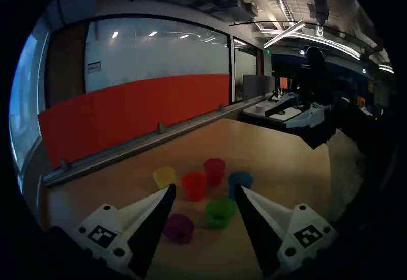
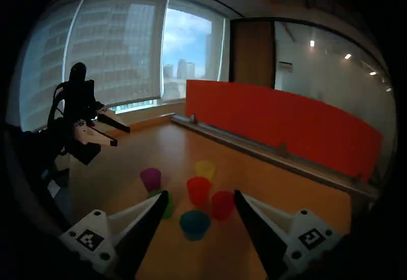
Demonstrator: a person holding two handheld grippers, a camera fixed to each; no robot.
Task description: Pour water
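Several small plastic cups stand upright in a cluster on the wooden table (image 1: 285, 168): yellow (image 1: 164, 176), orange-red (image 1: 194, 185), crimson (image 1: 214, 171), blue (image 1: 240, 180), green (image 1: 220, 211) and purple (image 1: 178, 227). My left gripper (image 1: 204, 191) hovers open above the near side of the cluster, holding nothing. In the right gripper view the same cups appear from the opposite side: purple (image 2: 150, 178), yellow (image 2: 205, 169), orange-red (image 2: 198, 190), crimson (image 2: 222, 204), blue (image 2: 194, 224), and green (image 2: 168, 204) half hidden by a finger. My right gripper (image 2: 200, 194) is open and empty.
Each view catches the other gripper held off the table's edge: the right gripper (image 1: 274, 119) and the left gripper (image 2: 122, 137). An orange-red partition (image 1: 137, 112) with a metal rail (image 1: 152, 140) runs along one table side. Windows (image 2: 117, 51) lie beyond.
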